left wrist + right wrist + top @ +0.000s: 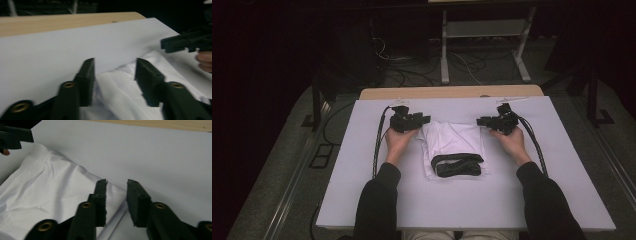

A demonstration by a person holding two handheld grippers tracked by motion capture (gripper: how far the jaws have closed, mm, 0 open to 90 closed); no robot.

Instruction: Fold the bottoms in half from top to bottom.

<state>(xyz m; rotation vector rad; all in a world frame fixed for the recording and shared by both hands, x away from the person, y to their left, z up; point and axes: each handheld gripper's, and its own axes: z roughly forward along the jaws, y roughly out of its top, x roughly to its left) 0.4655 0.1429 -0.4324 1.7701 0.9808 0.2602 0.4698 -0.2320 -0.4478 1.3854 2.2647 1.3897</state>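
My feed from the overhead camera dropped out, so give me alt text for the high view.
A folded white garment with a black collar lies mid-table on a white sheet, the collar at its near end. A person's left gripper and right gripper sit at the garment's far corners, jaws pointing inward toward each other. Dark floor and cables lie beyond the table.

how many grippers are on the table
2: the left gripper at the far left corner of the folded white shirt, the right gripper at its far right corner.
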